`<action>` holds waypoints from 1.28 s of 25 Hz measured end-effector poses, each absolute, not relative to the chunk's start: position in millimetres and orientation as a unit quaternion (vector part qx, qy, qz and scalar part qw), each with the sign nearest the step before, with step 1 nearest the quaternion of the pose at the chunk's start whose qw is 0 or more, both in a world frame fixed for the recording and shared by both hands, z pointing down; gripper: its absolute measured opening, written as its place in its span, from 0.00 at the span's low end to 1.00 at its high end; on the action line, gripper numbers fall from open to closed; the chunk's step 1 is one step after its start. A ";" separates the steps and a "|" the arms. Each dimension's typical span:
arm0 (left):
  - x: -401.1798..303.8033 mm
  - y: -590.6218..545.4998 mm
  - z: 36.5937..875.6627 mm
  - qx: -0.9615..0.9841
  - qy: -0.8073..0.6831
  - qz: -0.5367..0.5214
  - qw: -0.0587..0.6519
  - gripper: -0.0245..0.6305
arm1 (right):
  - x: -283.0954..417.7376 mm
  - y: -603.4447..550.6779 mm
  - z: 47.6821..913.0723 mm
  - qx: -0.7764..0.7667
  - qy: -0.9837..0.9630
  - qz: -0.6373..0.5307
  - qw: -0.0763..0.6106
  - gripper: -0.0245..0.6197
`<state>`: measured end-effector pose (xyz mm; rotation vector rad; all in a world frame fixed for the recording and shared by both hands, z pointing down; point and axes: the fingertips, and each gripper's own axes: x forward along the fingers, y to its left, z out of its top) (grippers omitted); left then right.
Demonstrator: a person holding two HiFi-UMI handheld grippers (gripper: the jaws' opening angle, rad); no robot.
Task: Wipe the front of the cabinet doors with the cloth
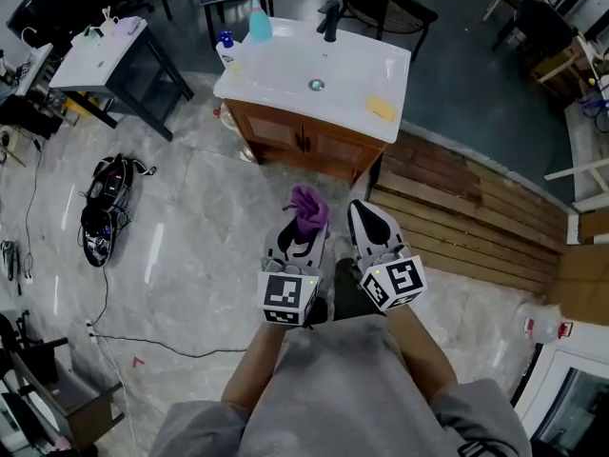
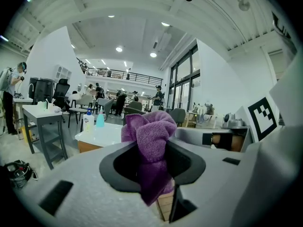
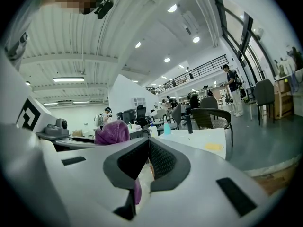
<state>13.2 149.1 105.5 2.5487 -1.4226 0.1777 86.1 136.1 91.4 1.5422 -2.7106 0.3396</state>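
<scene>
The left gripper [image 1: 301,228] is clamped on one purple cloth [image 1: 307,209], well short of the cabinet [image 1: 304,143]. The right gripper [image 1: 367,219] beside it has its jaws together, empty. The cabinet shows two doors [image 1: 272,129], with two bottles [image 1: 259,23] and one sponge [image 1: 382,109] on top.

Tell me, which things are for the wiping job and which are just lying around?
For the job: purple cloth, held in the left gripper; wooden cabinet doors under the white sink top.
Just lying about: yellow sponge and blue-green bottle on that top; black bundle on the floor.
</scene>
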 end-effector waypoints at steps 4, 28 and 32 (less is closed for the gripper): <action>15.0 126.5 117.0 0.856 -0.498 0.060 0.120 0.25 | 88.3 111.3 101.1 0.481 -0.869 0.117 0.009 0.05; 28.8 -12.3 193.8 0.772 -0.606 0.039 0.188 0.25 | 108.9 -49.5 182.8 0.380 -0.906 0.177 0.056 0.05; 26.9 -24.1 212.0 0.761 -0.618 0.013 0.197 0.25 | 106.0 -59.9 202.4 0.373 -0.907 0.187 0.063 0.05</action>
